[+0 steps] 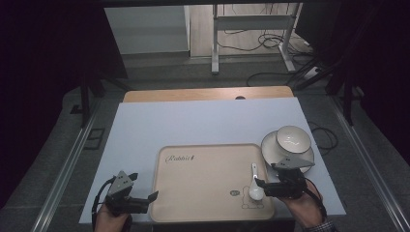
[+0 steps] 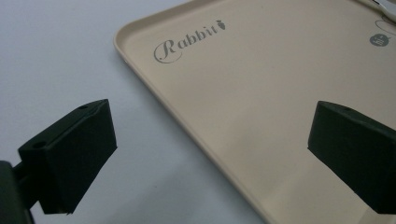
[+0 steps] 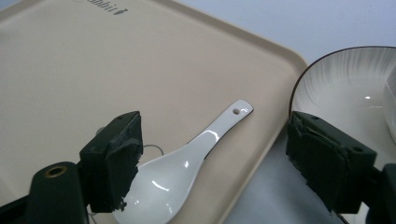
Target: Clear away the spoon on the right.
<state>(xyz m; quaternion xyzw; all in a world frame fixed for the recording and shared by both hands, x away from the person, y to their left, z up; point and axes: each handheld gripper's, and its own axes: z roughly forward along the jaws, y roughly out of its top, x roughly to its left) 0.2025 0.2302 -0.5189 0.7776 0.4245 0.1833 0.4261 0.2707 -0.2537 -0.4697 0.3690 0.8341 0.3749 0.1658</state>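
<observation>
1. We see a beige tray (image 1: 208,183) lying on a white table (image 1: 193,121), near its front edge, with the word "Rabbit" printed at the tray's far left corner.
2. A white spoon (image 1: 255,186) lies on the tray near its right edge, its bowl toward us and its handle pointing away.
3. Just beyond the tray's right edge, a white bowl (image 1: 290,139) sits on a plate (image 1: 270,150) on the table.
4. The right gripper (image 1: 263,186) hangs low over the spoon's bowl; in the right gripper view its jaws stand wide apart, with the spoon (image 3: 187,163) between them and nothing clasped.
5. The left gripper (image 1: 145,198) sits at the tray's front left corner; in the left gripper view its jaws are spread wide, one over the table (image 2: 56,56) and the other over the tray (image 2: 243,93), holding nothing.
</observation>
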